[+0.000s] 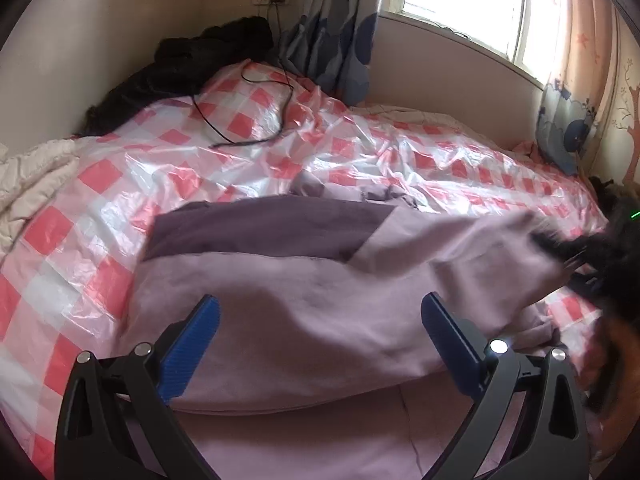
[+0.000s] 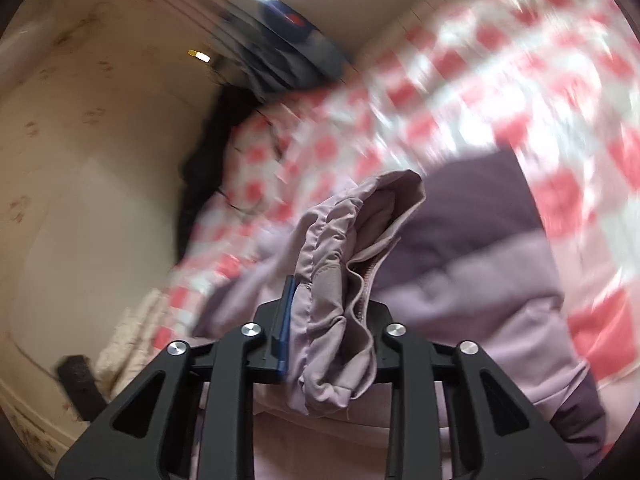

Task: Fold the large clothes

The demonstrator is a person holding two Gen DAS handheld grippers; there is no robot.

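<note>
A large lilac garment with a dark purple panel (image 1: 288,280) lies on the bed. My left gripper (image 1: 320,320) is open and empty just above its near part. My right gripper (image 2: 326,320) is shut on a bunched, gathered edge of the garment (image 2: 340,248) and holds it lifted above the rest (image 2: 460,240). In the left wrist view the right gripper (image 1: 588,256) shows blurred at the right edge, with a lilac sleeve-like part stretched toward it.
The bed is covered by a pink-and-white checked plastic sheet (image 1: 160,160). A black cable (image 1: 240,136) and a dark garment (image 1: 180,68) lie at the far left corner. A cream blanket (image 1: 28,176) is on the left. Curtains (image 1: 340,32) and a window are behind.
</note>
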